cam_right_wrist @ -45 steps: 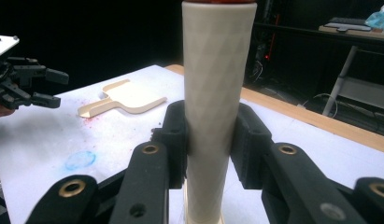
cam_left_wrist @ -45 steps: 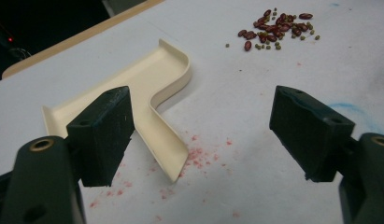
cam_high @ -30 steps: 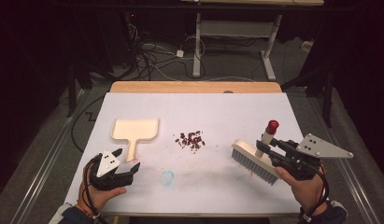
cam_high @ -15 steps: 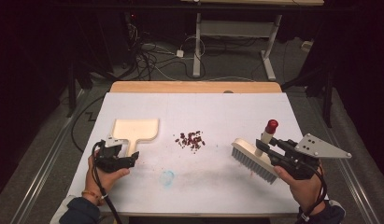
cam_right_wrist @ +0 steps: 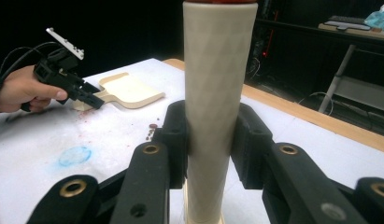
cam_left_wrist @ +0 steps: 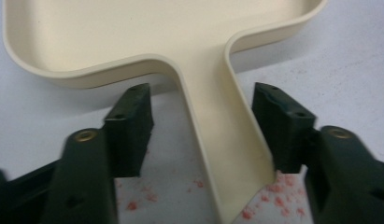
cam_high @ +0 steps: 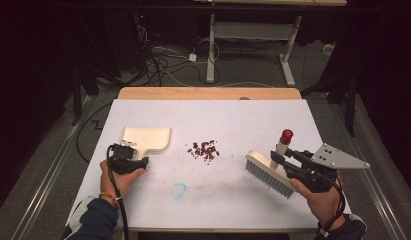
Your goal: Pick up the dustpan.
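A cream dustpan (cam_high: 145, 138) lies flat at the table's left, its handle pointing toward me. My left gripper (cam_high: 139, 160) straddles that handle (cam_left_wrist: 213, 121). Its jaws have just been closing; one pad sits against the handle's right edge, while a gap remains on the other side. My right gripper (cam_high: 283, 153) is shut on the upright cream handle (cam_right_wrist: 217, 70) of a brush (cam_high: 268, 172). The handle has a red cap (cam_high: 286, 135), and the bristles rest on the table at the right. Dark red crumbs (cam_high: 204, 150) lie between dustpan and brush.
A blue smudge (cam_high: 179, 190) marks the white table cover near the front centre. Faint red specks (cam_left_wrist: 273, 196) dot the cover by the dustpan handle. The wooden table edge (cam_high: 208, 93) runs along the back, with cables and a desk frame (cam_high: 253, 30) on the floor beyond.
My left hand has moved forward from the front edge to the dustpan handle, and its jaws have narrowed around it. The right hand and brush have stayed put.
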